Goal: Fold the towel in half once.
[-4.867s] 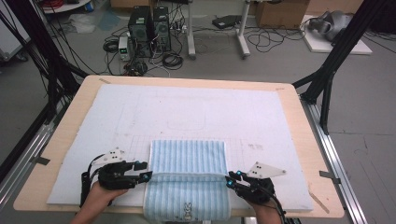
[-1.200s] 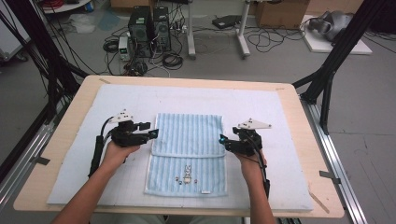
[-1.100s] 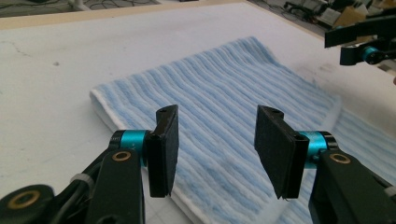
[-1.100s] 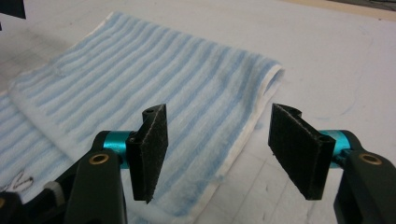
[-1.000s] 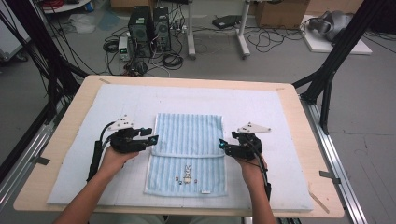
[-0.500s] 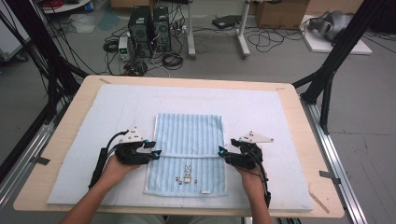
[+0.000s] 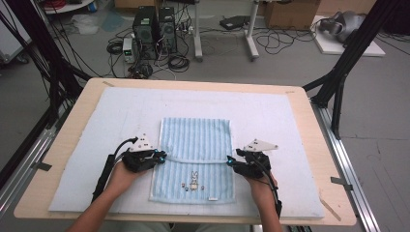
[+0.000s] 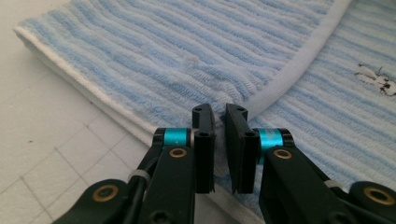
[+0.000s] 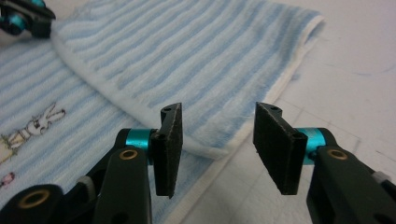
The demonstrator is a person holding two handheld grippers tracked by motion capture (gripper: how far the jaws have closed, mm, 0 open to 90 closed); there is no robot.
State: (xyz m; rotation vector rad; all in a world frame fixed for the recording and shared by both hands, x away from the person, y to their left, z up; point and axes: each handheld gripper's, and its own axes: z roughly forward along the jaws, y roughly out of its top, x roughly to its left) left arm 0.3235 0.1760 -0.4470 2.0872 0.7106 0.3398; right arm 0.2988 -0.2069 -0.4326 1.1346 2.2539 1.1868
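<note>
A light-blue striped towel (image 7: 196, 140) lies on the white mat, its far part folded over so that its white hem runs across the middle. My left gripper (image 7: 164, 155) sits at the hem's left end. In the left gripper view its jaws (image 8: 220, 109) stand almost together on the corner of the towel (image 8: 163, 51). My right gripper (image 7: 229, 162) rests at the hem's right end. In the right gripper view it (image 9: 217, 109) stands open, the towel (image 9: 196, 51) corner lying loose between the jaws. A small rabbit embroidery (image 7: 194, 178) shows on the near layer.
The white mat (image 7: 290, 125) covers a wooden table (image 7: 309, 111) with metal rails along both sides. Black frame legs (image 7: 343, 63) stand at the far corners. Computers and cables (image 7: 154, 29) lie on the floor beyond the table.
Both grippers have drawn the towel's far edge toward the person, laying it over the near part. The right gripper has opened and let go of the hem.
</note>
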